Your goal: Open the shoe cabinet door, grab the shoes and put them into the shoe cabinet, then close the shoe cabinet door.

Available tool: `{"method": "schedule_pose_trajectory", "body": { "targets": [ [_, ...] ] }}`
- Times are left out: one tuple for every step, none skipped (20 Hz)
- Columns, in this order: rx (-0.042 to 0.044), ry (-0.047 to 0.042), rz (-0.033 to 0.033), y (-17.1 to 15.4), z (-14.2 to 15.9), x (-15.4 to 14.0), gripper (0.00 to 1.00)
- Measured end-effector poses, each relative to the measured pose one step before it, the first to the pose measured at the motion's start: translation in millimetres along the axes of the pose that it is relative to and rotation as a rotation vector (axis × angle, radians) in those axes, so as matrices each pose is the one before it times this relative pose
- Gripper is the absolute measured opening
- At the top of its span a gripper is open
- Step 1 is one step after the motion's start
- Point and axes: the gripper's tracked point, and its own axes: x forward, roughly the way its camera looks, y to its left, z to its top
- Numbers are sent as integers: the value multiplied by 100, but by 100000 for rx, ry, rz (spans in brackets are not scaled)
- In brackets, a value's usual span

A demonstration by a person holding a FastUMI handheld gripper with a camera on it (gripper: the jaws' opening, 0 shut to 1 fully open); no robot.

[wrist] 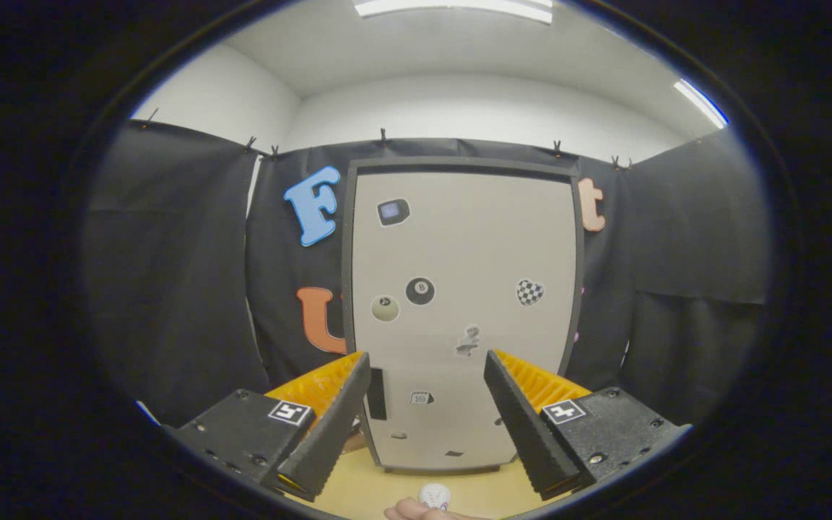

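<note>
I hold the tool (427,393) spread and empty before the shoe cabinet door (463,310), apparently closed, so everything remains undone.

A black ball sticker (420,291) on the cabinet door (459,238) seemingly reads "8"

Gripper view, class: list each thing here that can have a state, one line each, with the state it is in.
shoe cabinet door: shut, flush in its dark frame, stickers on its face.
gripper: open, fingers spread wide, nothing between them, the door beyond them.
ceiling lights: on.
small white object: resting on the wooden floor just below the fingers, next to a fingertip.
</note>
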Motion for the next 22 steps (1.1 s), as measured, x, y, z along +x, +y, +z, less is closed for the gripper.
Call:
{"method": "schedule_pose_trajectory", "body": {
  "targets": [
    [661,460,564,153,-318,850,100],
    [394,285,458,172,-422,628,100],
    [576,162,711,336,-476,926,100],
    [287,195,838,467,-647,1193,100],
    [-332,1107,1085,509,-883,1113,100],
    [-343,1061,1128,397,-965,1358,100],
    [-770,1561,812,498,-1081,1314,100],
    [-498,1431,1102,514,-945,1340,100],
    [-223,1203,1387,537,-849,906,100],
    [-702,1442,1295,557,-841,970,100],
    [-410,1185,553,378,-758,1184,100],
    [-48,553,473,345,-523,1020,100],
    [155,614,42,327,-497,1052,100],
    [136,635,-465,199,-499,1086,100],
    [269,1095,-651,140,-427,831,100],
    [378,1217,-778,38,-462,848,100],
    [118,1659,-281,96,-450,979,100],
    [364,1539,-132,123,-393,772,99],
    [592,1153,-99,42,-255,669,98],
    [718,546,-587,-58,-197,547,95],
    [193,190,-1853,-272,-87,508,88],
    [1031,1068,-1013,-219,-373,235,81]
  ]
}}
